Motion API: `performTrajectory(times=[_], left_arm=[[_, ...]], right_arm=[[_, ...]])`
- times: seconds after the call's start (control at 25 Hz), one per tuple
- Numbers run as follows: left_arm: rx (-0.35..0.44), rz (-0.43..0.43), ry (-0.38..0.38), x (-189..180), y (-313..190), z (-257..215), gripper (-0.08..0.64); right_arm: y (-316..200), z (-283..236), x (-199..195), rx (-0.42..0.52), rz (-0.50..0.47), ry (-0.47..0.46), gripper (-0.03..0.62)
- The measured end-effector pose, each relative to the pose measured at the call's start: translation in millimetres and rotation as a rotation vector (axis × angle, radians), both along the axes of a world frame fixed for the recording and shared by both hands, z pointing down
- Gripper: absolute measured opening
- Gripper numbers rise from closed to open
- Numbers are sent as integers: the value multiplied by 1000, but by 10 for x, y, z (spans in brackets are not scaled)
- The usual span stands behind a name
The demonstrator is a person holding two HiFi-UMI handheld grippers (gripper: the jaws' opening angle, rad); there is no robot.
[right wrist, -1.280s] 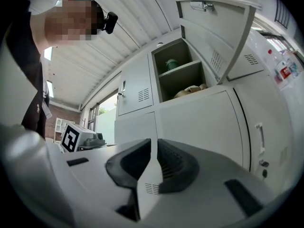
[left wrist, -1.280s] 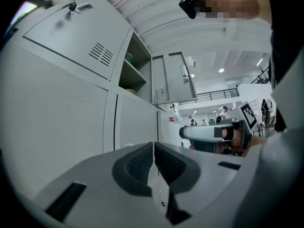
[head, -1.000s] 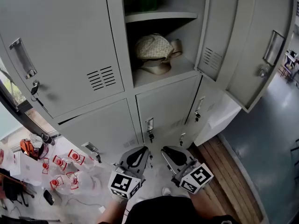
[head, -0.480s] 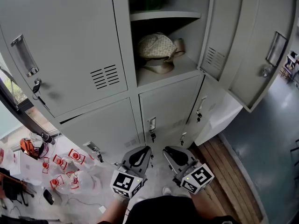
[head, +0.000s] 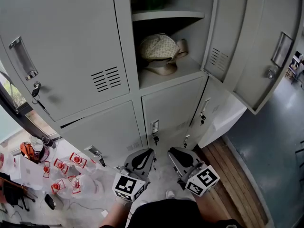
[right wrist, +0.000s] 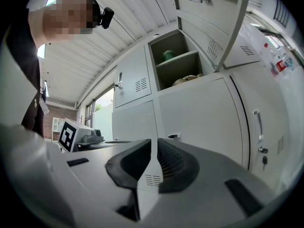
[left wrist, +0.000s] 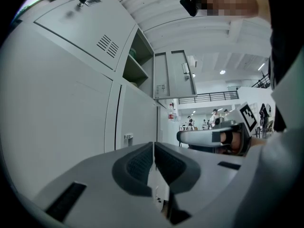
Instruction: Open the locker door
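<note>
A bank of grey lockers fills the head view. The upper middle locker's door (head: 259,51) stands swung wide to the right, and a beige cloth bag (head: 159,49) lies on the shelf inside. The large door at upper left (head: 71,46) is closed, with a key (head: 35,90) in its lock. The lower doors (head: 171,110) are closed too. My left gripper (head: 146,152) and right gripper (head: 173,152) hover side by side low in front of the lower doors, both shut with nothing in them. In the gripper views, the left gripper (left wrist: 154,148) and right gripper (right wrist: 154,148) show pads together.
Red-and-white packets (head: 66,167) and clear bags litter the floor at lower left, next to an orange object (head: 28,151). A wooden strip (head: 232,175) runs along the locker base at right, with blue-grey floor (head: 275,141) beyond. People stand far off in the hall (left wrist: 213,115).
The head view has shifted slightly. Both grippers stay where they were, still shut.
</note>
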State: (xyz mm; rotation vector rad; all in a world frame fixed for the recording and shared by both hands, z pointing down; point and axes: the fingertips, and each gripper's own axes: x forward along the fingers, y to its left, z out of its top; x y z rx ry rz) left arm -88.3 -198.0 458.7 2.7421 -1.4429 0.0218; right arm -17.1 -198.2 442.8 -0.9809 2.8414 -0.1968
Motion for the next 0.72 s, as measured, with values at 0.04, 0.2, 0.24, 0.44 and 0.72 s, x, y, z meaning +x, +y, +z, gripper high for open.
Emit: performTrajectory(times=[0.04, 0.2, 0.24, 0.44, 0.72], left_arm=[[-5, 0, -2, -9, -2, 11, 25], [-30, 1, -9, -41, -12, 50, 25], [-27, -2, -3, -52, -22, 45, 25], [-33, 3, -5, -55, -52, 44, 25], [-13, 1, 6, -35, -118, 22, 25]], right_arm=[[-9, 5, -3, 5, 4, 10, 55], [-32, 13, -31, 13, 5, 21, 54], [-38, 13, -39, 12, 3, 17, 54], [-64, 29, -49, 9, 1, 16, 55], [-103, 24, -7, 11, 7, 18, 55]])
